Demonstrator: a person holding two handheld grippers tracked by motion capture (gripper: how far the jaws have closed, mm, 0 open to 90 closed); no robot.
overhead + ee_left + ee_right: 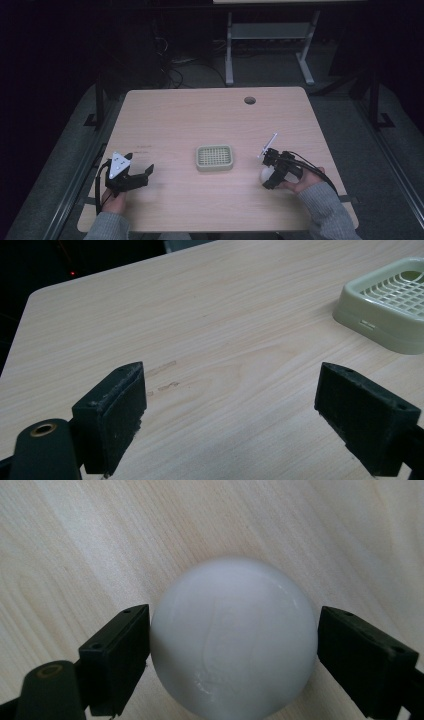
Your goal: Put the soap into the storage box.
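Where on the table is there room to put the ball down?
Bare wood spans the far half, from the pale green slotted tray to the cable hole. It is tighter where the right gripper flanks the round white ball.

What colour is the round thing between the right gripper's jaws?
White, smooth soap; clearest in the right gripper view.

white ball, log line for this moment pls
right gripper: jaws around white ball, on table | left gripper: open, empty | tray: empty

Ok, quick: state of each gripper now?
Left gripper: open, holding nothing.
Right gripper: around the white ball; a firm grip cannot be told.
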